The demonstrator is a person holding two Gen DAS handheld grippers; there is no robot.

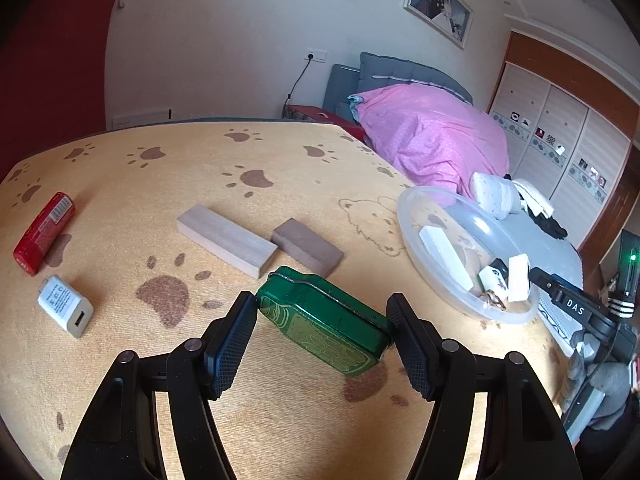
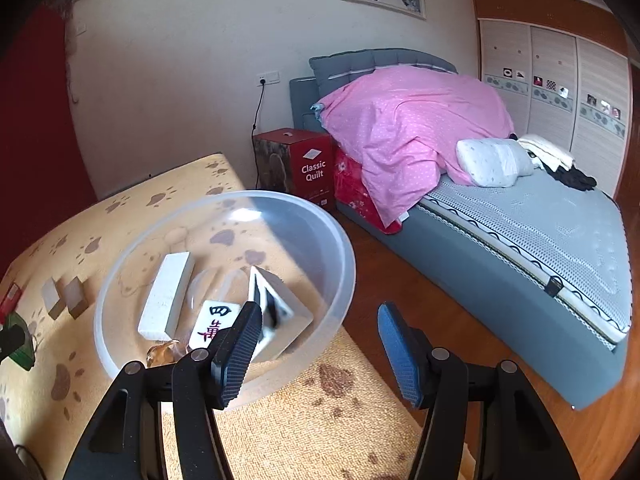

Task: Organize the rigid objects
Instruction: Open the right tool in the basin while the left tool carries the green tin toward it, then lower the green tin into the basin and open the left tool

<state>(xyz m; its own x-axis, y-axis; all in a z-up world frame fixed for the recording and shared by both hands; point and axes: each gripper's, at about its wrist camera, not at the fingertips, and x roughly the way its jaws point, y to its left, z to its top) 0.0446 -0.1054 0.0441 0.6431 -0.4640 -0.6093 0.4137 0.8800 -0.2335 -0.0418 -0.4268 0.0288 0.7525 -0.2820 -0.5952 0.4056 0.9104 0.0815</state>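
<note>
My left claw is gripping a green tin over the paw-print desk. My right claw is hanging open, empty, at the desk's edge beside the clear bowl, with wooden floor and bed lying beyond.

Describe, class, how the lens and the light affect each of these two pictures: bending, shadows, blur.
Left wrist view: fisheye bows the table edge and darkens the corners; the green tin casts a soft shadow on the cloth; all looks sharp. Right wrist view: the wardrobe bends; one tile in the clear bowl is smeared by blur.
</note>
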